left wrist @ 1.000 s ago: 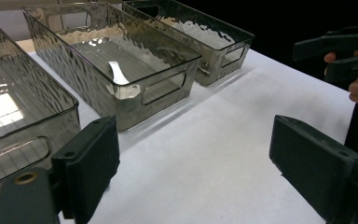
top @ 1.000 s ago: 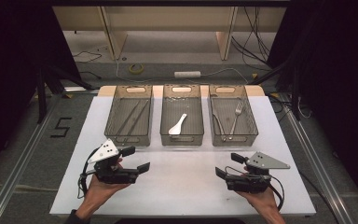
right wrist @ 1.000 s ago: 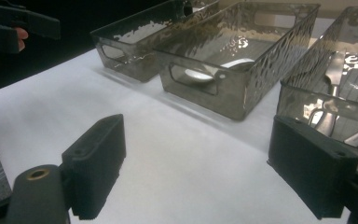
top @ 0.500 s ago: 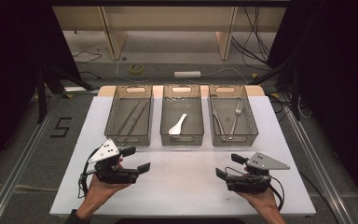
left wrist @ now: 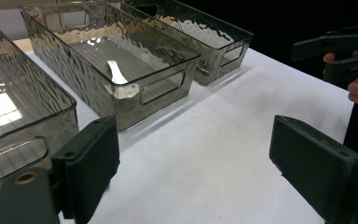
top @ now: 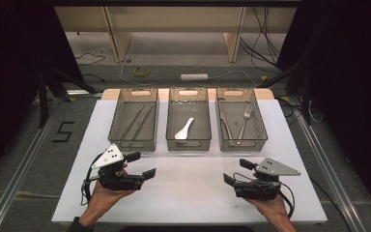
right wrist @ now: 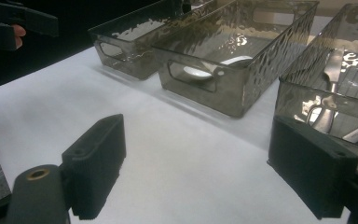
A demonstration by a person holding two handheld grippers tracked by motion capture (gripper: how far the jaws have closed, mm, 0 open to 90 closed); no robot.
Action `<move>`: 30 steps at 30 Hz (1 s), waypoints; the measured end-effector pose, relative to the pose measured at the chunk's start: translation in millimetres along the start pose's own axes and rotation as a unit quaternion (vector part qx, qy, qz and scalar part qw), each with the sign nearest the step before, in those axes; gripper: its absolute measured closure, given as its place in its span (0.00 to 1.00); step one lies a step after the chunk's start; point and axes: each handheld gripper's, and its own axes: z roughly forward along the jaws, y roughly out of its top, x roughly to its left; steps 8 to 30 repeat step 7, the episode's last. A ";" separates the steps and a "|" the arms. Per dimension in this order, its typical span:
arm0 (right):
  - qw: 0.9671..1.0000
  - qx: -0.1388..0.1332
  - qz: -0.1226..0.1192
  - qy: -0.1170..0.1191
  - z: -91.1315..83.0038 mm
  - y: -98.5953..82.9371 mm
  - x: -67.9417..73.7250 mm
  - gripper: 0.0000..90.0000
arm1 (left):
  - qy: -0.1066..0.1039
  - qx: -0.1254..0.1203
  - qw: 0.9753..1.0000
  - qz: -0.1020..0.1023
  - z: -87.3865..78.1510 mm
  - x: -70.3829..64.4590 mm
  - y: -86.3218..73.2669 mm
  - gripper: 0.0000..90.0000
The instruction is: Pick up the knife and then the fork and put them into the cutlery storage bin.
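Note:
Three smoky clear bins stand in a row at the back of the white table [top: 193, 179]. The left bin [top: 134, 122] holds thin dark sticks, perhaps chopsticks. A white spoon [top: 184, 129] lies in the middle bin [top: 188, 121]. In the right bin [top: 241, 121] lie a fork [top: 244, 122] and other metal cutlery. My left gripper [top: 141, 165] rests near the front left, open and empty, its jaws pointing right. My right gripper [top: 237, 171] sits at the front right, open and empty, pointing left. In the left gripper view the spoon [left wrist: 116, 73] shows through the bin wall.
Beyond the table lie floor cables, a white power strip [top: 193, 77] and a roll of tape [top: 141, 71]. A "5" mark [top: 64, 131] is on the floor at left. Metal rails run along both sides of the table.

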 end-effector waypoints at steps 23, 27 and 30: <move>1.000 0.000 0.000 0.000 0.1 0.0 -0.3 0.22 | 0.000 0.000 1.000 0.000 0.1 0.0 0.0 0.17; 1.000 0.000 0.000 0.000 0.1 0.0 -0.3 0.22 | 0.000 0.000 1.000 0.000 0.1 0.0 0.0 0.17; 1.000 0.000 0.000 0.000 0.1 0.0 -0.3 0.22 | 0.000 0.000 1.000 0.000 0.1 0.0 0.0 0.17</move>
